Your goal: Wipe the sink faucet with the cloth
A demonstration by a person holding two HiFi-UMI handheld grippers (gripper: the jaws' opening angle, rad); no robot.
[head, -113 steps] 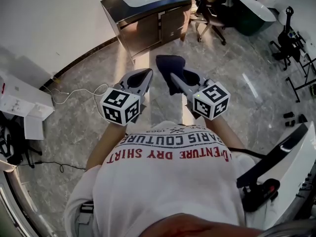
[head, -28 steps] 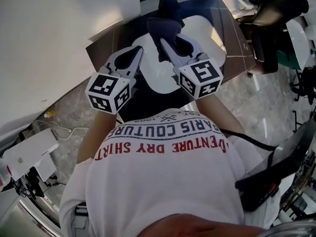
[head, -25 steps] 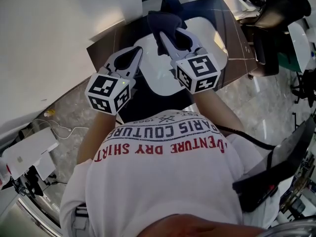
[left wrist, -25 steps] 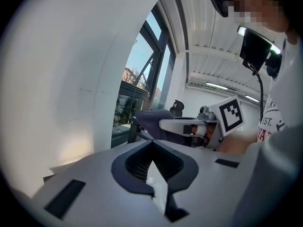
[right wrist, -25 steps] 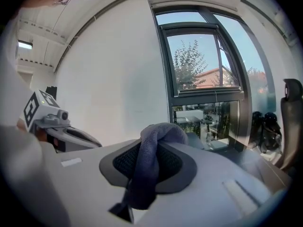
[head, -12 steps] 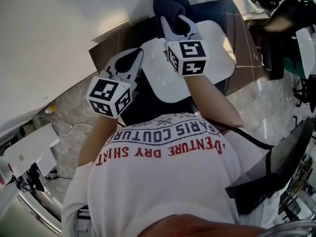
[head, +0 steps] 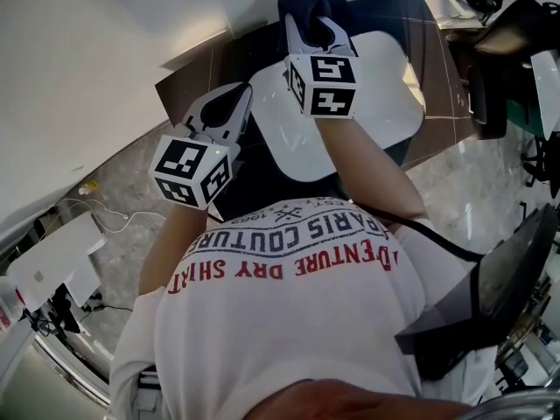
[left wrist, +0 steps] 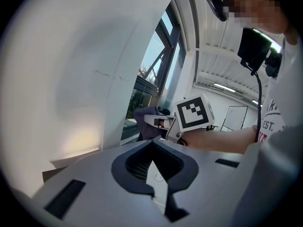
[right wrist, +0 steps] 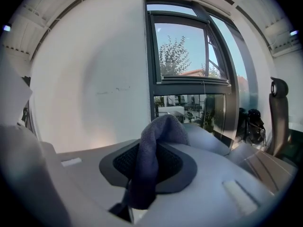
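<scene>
R tongs (head: 308, 26) pinch soft, nubby navy cloth (right wrist: 147, 164) over smooth white rounded sink (head: 289, 138); L tongs (head: 238, 99) closed, empty.

Dark blue cloth (head: 302, 3), bunched and folded over on itself, pinched in the right tool (head: 304, 23), whose jaws are clamped on it. One end droops across them. It sits at the far edge of the white sink (head: 289, 138).
</scene>
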